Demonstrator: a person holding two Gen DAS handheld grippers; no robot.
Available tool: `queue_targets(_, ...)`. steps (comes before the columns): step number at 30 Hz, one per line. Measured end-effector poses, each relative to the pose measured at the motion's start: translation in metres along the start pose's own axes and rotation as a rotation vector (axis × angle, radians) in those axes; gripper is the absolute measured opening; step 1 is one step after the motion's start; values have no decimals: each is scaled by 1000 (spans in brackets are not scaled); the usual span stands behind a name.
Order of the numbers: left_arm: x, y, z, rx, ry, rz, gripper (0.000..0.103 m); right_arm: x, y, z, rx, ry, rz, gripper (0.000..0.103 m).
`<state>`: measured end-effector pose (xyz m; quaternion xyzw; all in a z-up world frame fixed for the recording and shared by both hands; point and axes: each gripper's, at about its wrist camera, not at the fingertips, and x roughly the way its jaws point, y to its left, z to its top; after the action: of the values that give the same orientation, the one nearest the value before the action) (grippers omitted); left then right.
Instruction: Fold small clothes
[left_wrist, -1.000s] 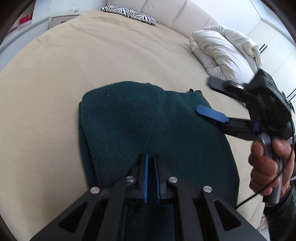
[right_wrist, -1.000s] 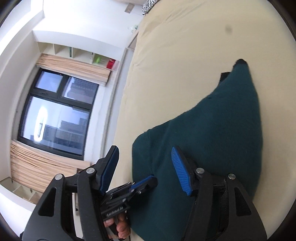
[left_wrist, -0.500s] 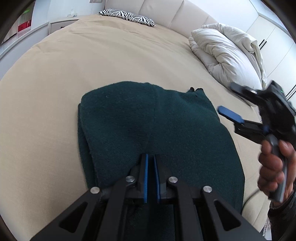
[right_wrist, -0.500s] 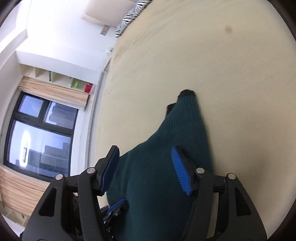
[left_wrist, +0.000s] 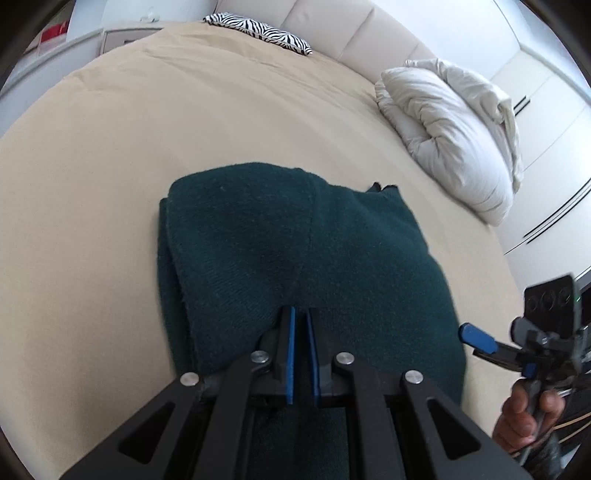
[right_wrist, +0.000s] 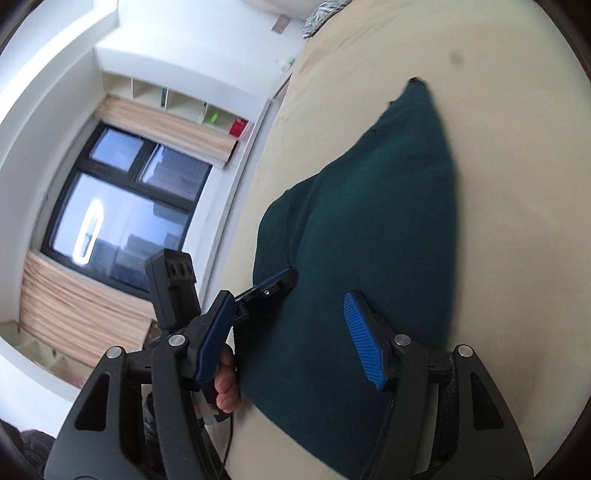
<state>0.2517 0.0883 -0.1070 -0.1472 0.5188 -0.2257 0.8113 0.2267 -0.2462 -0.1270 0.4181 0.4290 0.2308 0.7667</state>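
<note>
My left gripper, at the bottom centre of its view, is pinching the near edge of the dark green garment, pads nearly together on the knit. The garment is lying folded on the beige bed, its long axis running from my pads toward the upper right. At the lower right, my right gripper is hovering with jaws apart, gripping nothing.
</note>
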Motion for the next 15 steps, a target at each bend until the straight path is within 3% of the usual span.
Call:
queue_targets(2,-22,1,-2,-26,-17,-40,25,-14,2,-10,3,-30,-42,68)
queue_targets(3,-31,2,-4,-31,-36,-49,45,-23,1,-13,5,-40,-67,75)
queue_targets(4,-48,5,-7,-44,-85,-44,65,-35,-5,-14,5,-46,-85,75)
queue_targets(5,-58,10,-9,-64,-116,-43,70,-45,-9,-15,5,-54,-93,75)
queue_targets(7,-64,24,-10,-116,-114,-56,73,-52,-13,-15,23,-56,-86,75)
queue_targets(12,-35,59,-16,-256,30,-115,72,-30,-22,-10,76,11,-83,75)
queue_targets(15,-29,63,-15,-297,41,-154,72,-6,-32,-10,122,58,-108,75)
